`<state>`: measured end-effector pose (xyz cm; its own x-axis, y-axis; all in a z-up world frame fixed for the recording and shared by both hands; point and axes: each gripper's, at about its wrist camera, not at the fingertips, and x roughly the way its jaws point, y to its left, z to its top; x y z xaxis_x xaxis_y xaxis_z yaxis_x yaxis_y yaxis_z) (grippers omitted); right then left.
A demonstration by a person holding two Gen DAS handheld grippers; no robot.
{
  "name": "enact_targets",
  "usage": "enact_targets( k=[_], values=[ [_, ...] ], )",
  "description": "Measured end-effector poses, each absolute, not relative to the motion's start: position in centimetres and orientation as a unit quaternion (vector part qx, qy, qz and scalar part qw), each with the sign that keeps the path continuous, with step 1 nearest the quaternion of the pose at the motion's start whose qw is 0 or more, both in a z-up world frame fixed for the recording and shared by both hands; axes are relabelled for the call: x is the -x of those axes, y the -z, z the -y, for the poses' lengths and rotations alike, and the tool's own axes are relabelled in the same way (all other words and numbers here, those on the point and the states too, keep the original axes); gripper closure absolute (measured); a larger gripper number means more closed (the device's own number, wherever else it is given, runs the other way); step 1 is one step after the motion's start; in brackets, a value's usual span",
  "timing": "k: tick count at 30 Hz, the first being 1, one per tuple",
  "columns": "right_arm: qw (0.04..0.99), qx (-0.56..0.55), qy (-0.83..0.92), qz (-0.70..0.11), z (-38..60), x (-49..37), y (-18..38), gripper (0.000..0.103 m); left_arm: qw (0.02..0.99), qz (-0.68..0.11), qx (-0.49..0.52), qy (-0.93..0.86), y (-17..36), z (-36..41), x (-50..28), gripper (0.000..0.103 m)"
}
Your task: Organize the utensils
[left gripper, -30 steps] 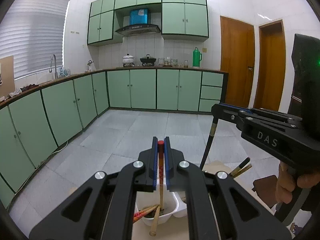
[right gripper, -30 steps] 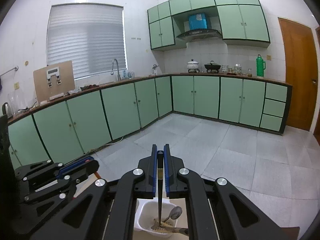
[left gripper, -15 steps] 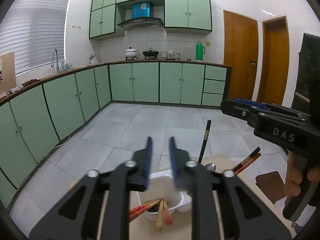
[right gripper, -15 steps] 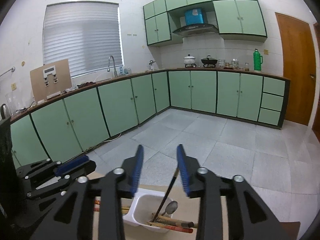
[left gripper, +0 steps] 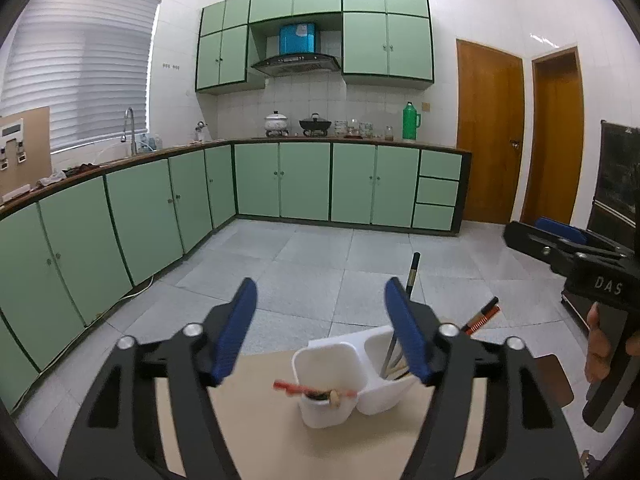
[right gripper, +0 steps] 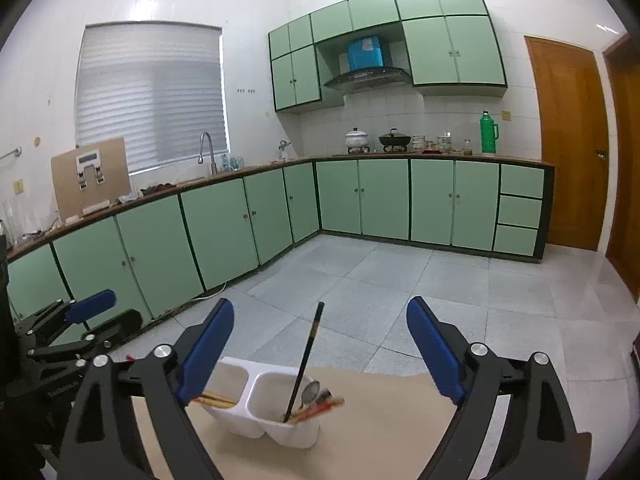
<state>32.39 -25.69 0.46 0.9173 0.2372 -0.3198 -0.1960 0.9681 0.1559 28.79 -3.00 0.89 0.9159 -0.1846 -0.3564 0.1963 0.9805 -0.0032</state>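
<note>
A white two-compartment utensil holder [left gripper: 352, 376] [right gripper: 264, 404] stands on a beige table top. In the left wrist view its near compartment holds red chopsticks [left gripper: 296, 388] lying low, and its far compartment holds a black chopstick [left gripper: 412, 276] standing up with other sticks [left gripper: 480, 316]. In the right wrist view the black chopstick [right gripper: 306, 360] leans in the near compartment beside a metal spoon [right gripper: 310, 390] and red chopsticks [right gripper: 320, 406]. My left gripper [left gripper: 320, 320] is open and empty above the holder. My right gripper [right gripper: 320, 344] is open and empty above it too.
The beige table [right gripper: 400, 420] ends just past the holder, with grey tiled floor [left gripper: 320, 264] beyond. Green cabinets [left gripper: 304, 184] line the back and left walls. Each gripper shows in the other's view: the right one [left gripper: 580, 264], the left one [right gripper: 68, 336].
Both grippers have opened and let go of their chopsticks, which now rest in the holder. Both grippers have drawn back from the holder.
</note>
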Motion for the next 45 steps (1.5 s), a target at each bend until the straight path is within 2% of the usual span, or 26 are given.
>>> enact_targets(
  k=[4, 9, 15, 30, 45],
  values=[
    [0.977, -0.067, -0.107, -0.169, 26.8, -30.1, 0.2, 0.007, 0.979, -0.18, -0.016, 0.097, -0.5, 2.8, -26.7, 0.03],
    [0.975, -0.082, -0.114, -0.175, 27.7, -26.8, 1.5, 0.006, 0.977, -0.187, -0.014, 0.098, 0.6, 2.8, -23.2, 0.02],
    [0.968, -0.095, -0.122, -0.195, 28.1, -22.8, 3.5, 0.006, 0.973, -0.207, -0.008, 0.102, 2.5, 3.0, -19.1, 0.014],
    [0.954, -0.07, -0.152, -0.249, 24.9, -16.0, 5.6, 0.006, 0.97, -0.229, 0.013, 0.08, 3.6, 1.9, -12.2, 0.011],
    [0.957, -0.046, -0.164, -0.236, 23.3, -13.8, 4.1, 0.006, 0.975, -0.209, 0.007, 0.071, 1.9, 1.8, -9.9, 0.011]
  ],
)
